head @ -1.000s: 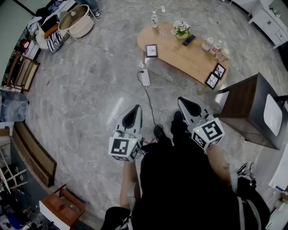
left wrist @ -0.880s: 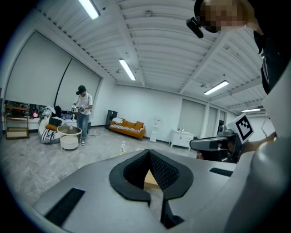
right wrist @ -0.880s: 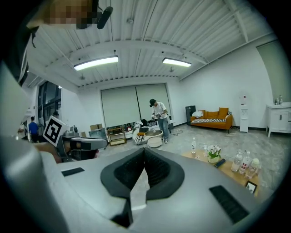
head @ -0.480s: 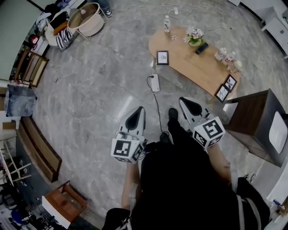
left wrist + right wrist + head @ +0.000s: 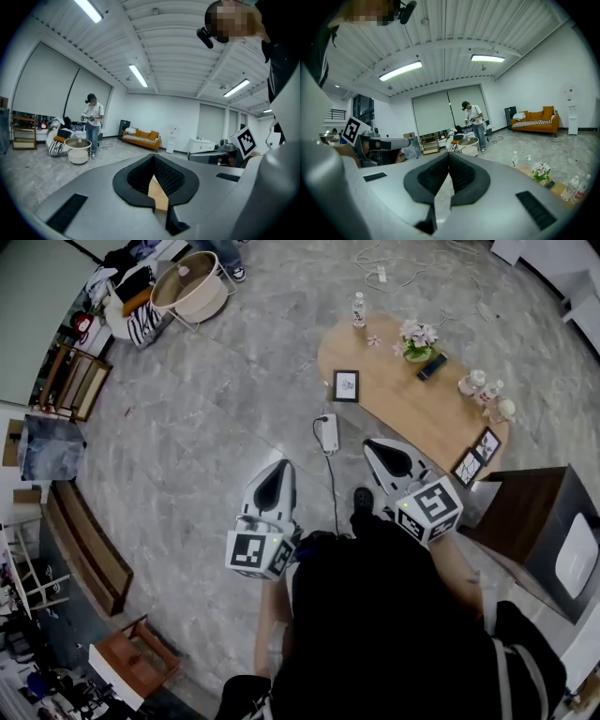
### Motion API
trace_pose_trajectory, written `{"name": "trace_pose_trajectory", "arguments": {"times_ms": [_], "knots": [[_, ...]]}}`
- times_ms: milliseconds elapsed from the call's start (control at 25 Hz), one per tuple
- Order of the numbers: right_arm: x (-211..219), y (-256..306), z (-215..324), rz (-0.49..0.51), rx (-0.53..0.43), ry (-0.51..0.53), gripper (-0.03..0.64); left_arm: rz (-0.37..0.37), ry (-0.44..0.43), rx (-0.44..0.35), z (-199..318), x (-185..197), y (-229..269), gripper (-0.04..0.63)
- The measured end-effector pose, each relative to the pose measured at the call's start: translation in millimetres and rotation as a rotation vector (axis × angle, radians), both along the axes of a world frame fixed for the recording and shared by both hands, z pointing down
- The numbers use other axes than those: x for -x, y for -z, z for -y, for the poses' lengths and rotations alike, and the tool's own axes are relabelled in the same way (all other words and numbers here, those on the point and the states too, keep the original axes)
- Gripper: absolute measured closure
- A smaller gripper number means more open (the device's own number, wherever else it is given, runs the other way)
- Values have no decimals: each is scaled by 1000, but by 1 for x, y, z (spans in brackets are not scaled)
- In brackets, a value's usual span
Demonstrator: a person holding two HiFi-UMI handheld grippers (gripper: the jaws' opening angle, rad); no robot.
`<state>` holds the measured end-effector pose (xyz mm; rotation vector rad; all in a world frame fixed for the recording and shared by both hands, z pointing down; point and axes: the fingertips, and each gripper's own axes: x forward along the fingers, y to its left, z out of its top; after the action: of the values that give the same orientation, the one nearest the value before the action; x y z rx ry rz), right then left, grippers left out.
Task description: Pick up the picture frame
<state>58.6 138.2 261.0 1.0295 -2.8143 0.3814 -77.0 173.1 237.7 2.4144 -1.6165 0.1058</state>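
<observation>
Head view and both gripper views. I see the left tool [image 5: 283,465] clenched: in its own view its black, cross-hatched pads [image 5: 174,177] meet at the tips, with only a narrow wedge of space behind them, and nothing is grasped. The right tool [image 5: 368,443] reads the same, ribbed pads [image 5: 461,176] pressed together at the point, and it holds nothing. Each tool has a smooth grey shell tapering to a beak and carries a white cube with black square markers. Both hang over the grey, marble-veined floor [image 5: 187,446], touching nothing.

The picture frame [image 5: 346,385], thin black border around a white mat, sits at the near left edge of the bench [image 5: 394,404], well apart from both tools. The bench is a pale wooden oval. On it I also see a clear bottle [image 5: 358,308] and pink flowers [image 5: 418,336] in a green pot. A white power strip [image 5: 329,432] lies on the floor between bench and tools.
</observation>
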Motion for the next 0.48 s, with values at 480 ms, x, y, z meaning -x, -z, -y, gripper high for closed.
{"name": "trace_pose_trajectory", "arguments": {"times_ms": [480], "knots": [[12, -38, 37, -11, 106, 36, 604, -6, 42, 31, 39, 11, -13, 581]]}}
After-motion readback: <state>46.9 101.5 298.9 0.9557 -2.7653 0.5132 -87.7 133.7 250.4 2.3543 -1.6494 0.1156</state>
